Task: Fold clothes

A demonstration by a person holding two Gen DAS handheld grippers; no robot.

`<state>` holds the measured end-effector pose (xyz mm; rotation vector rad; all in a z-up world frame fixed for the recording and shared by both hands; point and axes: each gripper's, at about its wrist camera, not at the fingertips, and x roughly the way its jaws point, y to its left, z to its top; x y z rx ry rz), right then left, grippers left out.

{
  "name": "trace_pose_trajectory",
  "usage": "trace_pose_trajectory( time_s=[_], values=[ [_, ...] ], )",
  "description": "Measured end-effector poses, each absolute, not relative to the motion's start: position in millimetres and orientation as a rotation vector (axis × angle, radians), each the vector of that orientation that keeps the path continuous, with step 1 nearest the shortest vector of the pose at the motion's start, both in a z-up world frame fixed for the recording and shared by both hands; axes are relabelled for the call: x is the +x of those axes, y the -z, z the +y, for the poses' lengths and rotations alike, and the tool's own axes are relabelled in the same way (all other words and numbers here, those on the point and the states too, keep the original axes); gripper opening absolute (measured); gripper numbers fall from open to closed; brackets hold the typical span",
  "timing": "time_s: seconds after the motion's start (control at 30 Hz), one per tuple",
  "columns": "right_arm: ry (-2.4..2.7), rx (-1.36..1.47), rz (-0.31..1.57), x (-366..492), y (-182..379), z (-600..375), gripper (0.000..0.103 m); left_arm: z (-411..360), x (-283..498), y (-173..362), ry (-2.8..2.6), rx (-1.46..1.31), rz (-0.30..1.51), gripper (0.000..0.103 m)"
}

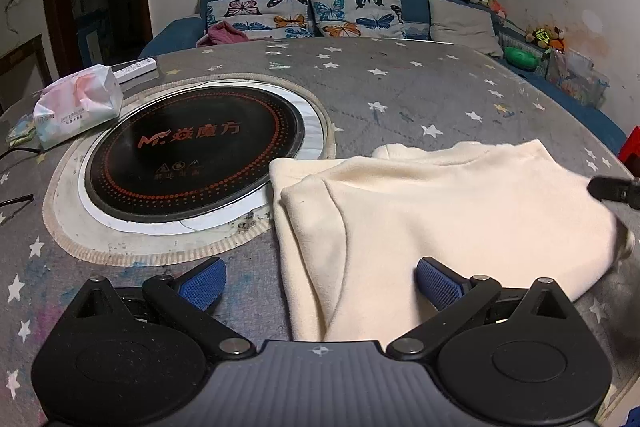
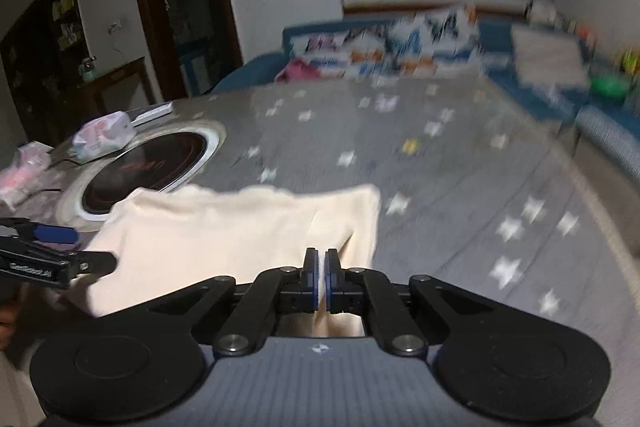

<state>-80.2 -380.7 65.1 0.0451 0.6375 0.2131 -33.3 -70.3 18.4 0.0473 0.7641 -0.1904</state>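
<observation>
The right gripper [image 2: 322,277] has its fingers pinched shut on a fold of the cream garment [image 2: 224,239]; the left gripper [image 1: 320,285] hangs with its fingers spread wide over the garment's near edge, holding nothing. The garment lies partly folded on the star-patterned worktop [image 1: 400,87], its far corner touching the rim of the induction hob [image 1: 192,163]. To fold cleanly, the right should probably carry its edge across low and taut while the left pins the crease. The hob reads "焱魔方" after a red logo; the tissue pack's [image 1: 78,103] print is unreadable.
</observation>
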Motion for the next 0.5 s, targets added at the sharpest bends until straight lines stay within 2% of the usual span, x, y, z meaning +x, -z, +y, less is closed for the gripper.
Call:
trace_pose_trajectory(
  time_s=[0.17,0.5],
  values=[
    [-0.158,-0.014,0.692,-71,-49,-377,0.000,-70,-33,-18,0.191,0.047,0.766,0.103],
    [-0.270,0.006,0.633,-44,-71,-366,0.002,-72,-30,-24,0.186,0.045,0.756,0.103]
  ],
)
